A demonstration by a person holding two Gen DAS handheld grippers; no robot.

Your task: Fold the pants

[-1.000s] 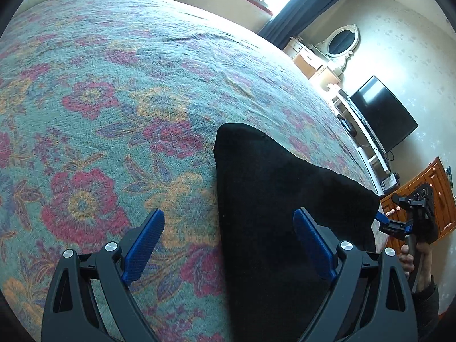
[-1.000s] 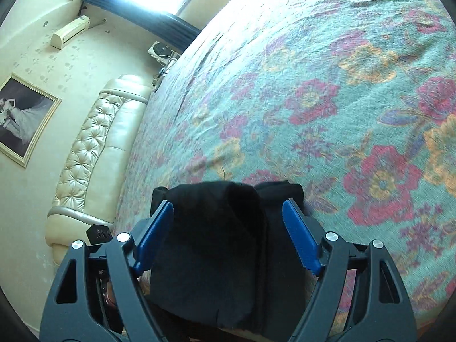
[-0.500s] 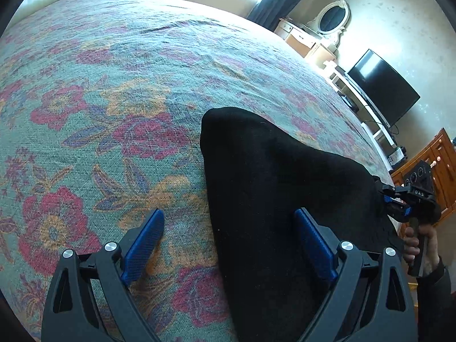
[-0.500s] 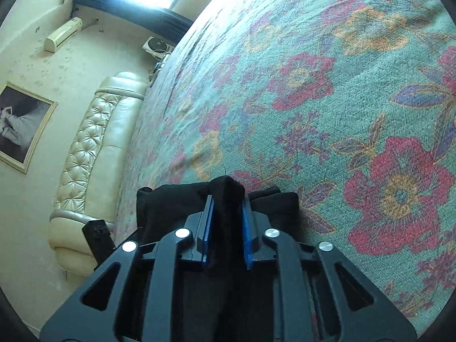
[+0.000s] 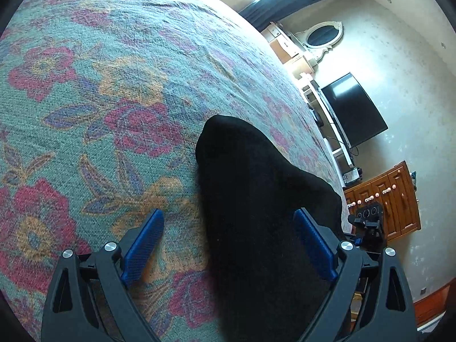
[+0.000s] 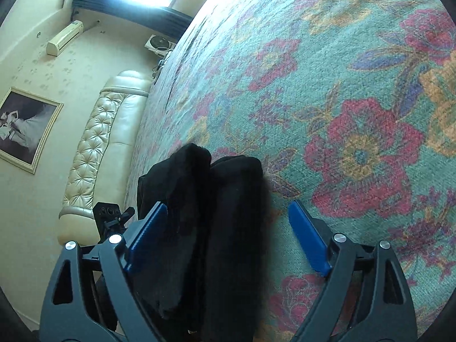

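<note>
Black pants lie folded on the floral bedspread. My left gripper hovers open over their left edge, its right finger above the cloth and its left finger above the bedspread. In the right wrist view the pants show as two thick folds side by side. My right gripper straddles them with its jaws opening. The cloth lies between the pads, and the right pad stands clear of it. Each gripper appears at the pants' far end in the other's view: the right gripper and the left gripper.
A cream tufted headboard borders the bed on one side. A television, a wooden dresser and an oval mirror stand beyond the other side. The bedspread stretches far ahead of both grippers.
My right gripper shut on the pants' fold half a second ago and now stands wide again, lower than before. My left gripper stayed open and drew nearer the cloth.
</note>
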